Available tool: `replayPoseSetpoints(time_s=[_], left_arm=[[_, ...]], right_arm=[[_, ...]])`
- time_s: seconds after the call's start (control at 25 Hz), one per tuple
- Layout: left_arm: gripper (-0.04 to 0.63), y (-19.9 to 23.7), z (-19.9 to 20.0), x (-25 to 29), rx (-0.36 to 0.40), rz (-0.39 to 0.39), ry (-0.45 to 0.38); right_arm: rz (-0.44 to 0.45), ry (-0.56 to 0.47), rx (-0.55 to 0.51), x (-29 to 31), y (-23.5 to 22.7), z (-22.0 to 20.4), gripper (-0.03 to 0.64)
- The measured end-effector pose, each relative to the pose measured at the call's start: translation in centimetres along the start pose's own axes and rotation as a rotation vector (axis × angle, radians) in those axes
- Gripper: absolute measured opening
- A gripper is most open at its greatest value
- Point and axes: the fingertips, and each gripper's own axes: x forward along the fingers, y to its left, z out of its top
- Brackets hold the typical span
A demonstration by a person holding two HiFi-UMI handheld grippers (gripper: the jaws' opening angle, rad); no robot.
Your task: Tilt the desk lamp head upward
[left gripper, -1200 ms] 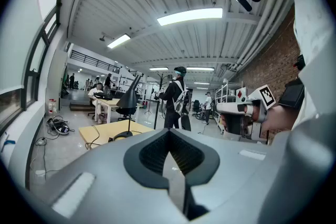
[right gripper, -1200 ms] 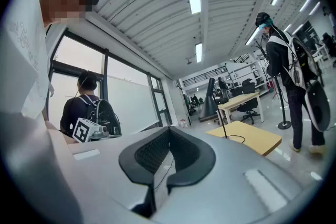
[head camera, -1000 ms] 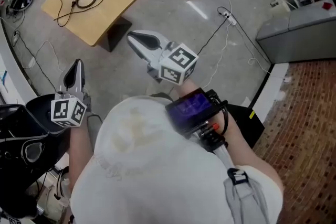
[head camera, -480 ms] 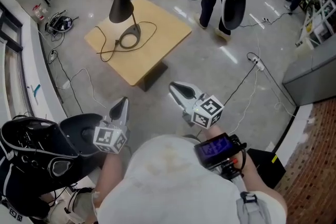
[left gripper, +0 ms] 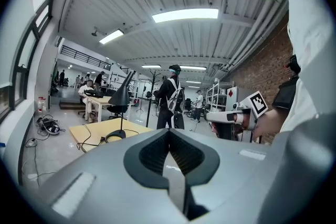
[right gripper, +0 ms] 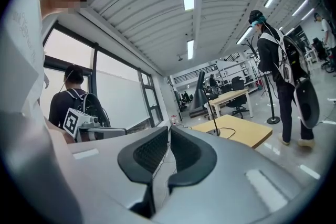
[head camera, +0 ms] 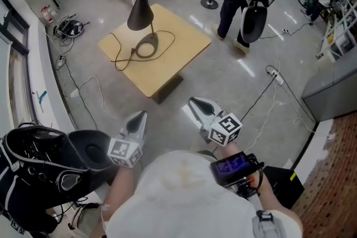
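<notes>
Light wooden table stands well ahead of both grippers, with the black desk lamp on it (shade pointing down). Left gripper is closed on nothing, and right gripper is all but closed, empty too.

The desk lamp stands on a wooden table, well apart from left tongs and right tongs.

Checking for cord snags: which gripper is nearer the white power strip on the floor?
Right. In the head view, the right gripper is down-left of the power strip; the left gripper lies farther left, past it.
</notes>
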Motion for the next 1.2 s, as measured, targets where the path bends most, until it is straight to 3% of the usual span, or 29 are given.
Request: replayPoseSetpoints(time_s=[0.68,0.96,1.2], left_arm=[[0.002,-1.0,-3.0,0.1,-0.017,-0.098,0.05],[0.002,-2.3,-2.9,3.5,0.008,-0.139,0.065],[0.002,-3.8,-2.2,7.7,0.018,-0.111,0.077]], right_arm=[[-0.103,0.041,0.001,-1.3,0.1,-2.5,0.012],[-0.122,0.038,0.007,-1.4,-3.3,-2.3,0.012],[-0.073,0.059,-0.01,-1.3,-7.0,-1.1,0.012]])
